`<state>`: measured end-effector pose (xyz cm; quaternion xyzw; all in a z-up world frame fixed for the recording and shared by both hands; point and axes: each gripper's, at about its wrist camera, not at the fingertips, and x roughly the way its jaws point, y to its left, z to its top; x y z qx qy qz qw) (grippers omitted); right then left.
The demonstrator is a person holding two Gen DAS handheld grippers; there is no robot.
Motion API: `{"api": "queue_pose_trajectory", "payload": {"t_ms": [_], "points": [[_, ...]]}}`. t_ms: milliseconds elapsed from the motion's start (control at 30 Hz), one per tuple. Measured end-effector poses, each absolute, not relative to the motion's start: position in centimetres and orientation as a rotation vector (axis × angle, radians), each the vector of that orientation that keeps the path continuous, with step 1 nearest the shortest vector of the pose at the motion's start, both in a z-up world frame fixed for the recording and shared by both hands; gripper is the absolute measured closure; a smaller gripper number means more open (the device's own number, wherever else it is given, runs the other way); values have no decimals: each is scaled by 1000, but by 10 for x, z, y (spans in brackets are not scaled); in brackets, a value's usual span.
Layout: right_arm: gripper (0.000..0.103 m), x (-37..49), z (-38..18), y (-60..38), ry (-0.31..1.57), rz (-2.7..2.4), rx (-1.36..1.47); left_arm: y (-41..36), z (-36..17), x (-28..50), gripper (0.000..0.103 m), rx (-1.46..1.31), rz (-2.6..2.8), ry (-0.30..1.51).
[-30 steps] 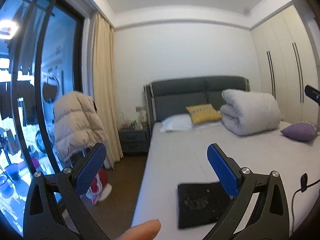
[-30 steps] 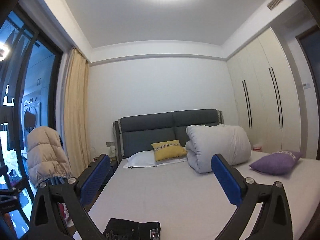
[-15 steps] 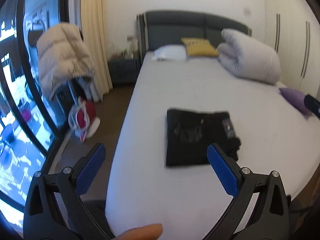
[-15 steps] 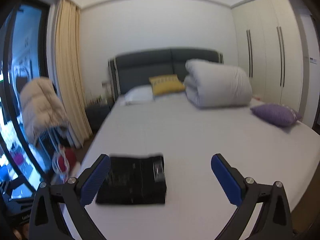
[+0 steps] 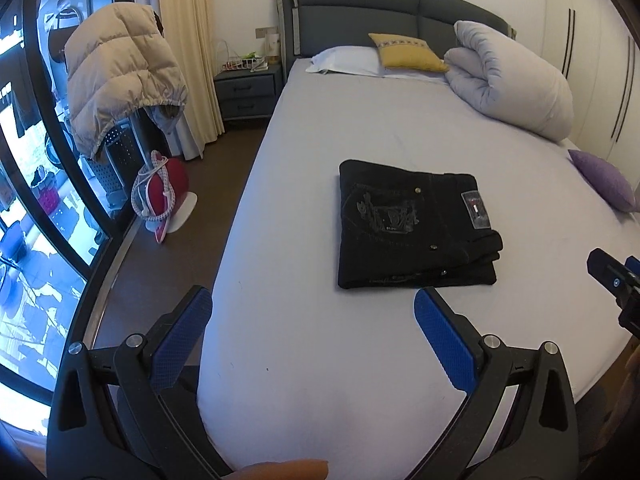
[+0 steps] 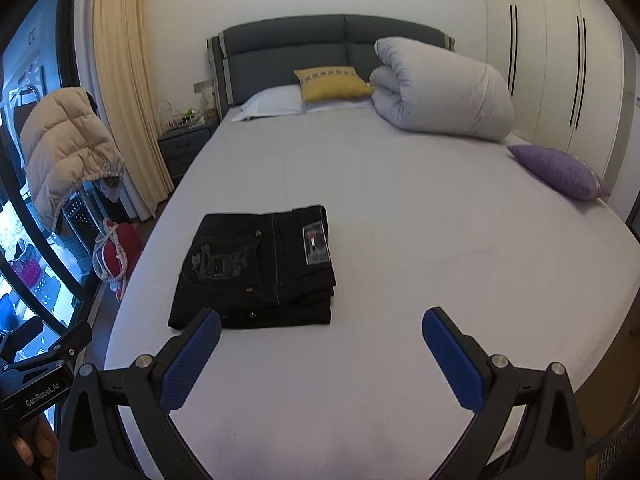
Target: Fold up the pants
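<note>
Black pants (image 5: pixel 412 226) (image 6: pixel 256 270) lie folded into a compact rectangle on the grey bed sheet (image 5: pixel 360 360) (image 6: pixel 420 280), pocket embroidery and waist label facing up. My left gripper (image 5: pixel 312 328) hangs open above the near edge of the bed, short of the pants, with nothing between its blue pads. My right gripper (image 6: pixel 320 340) is open too, held just in front of the pants' near edge and to their right. Part of the right gripper (image 5: pixel 616 280) shows at the right border of the left wrist view.
A rolled white duvet (image 6: pixel 444 88), a yellow cushion (image 6: pixel 332 84) and a white pillow (image 6: pixel 272 106) sit by the headboard. A purple cushion (image 6: pixel 560 170) lies at the right edge. Left of the bed: nightstand (image 5: pixel 246 94), beige puffer jacket (image 5: pixel 120 72), red iron (image 5: pixel 164 192), glass door.
Both views have tilted down from the wall and ceiling towards the bed, so the folded pants now lie in full view. Both grippers stay open.
</note>
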<state>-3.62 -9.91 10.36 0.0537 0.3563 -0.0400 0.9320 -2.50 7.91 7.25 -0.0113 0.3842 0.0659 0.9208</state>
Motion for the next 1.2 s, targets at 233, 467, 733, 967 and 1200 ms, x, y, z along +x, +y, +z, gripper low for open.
{"api": "queue_pose_trajectory", "payload": {"t_ms": [233,467,733,967,1200], "points": [[0,-32,93,-98,775,-73,100,76,62,-25,0,-17,131,812],[0,-30,91,-99,791,-64,97,71,52,-21,0,-17,124,834],[0,-29,87,-97,810,-58,89,67,41,-18,0,-29,114,851],[0,-28,83,-94,823,-53,80,68,35,-16,0,-38,111,865],[0,-28,81,-93,832,-52,79,67,31,-14,0,-41,106,874]]}}
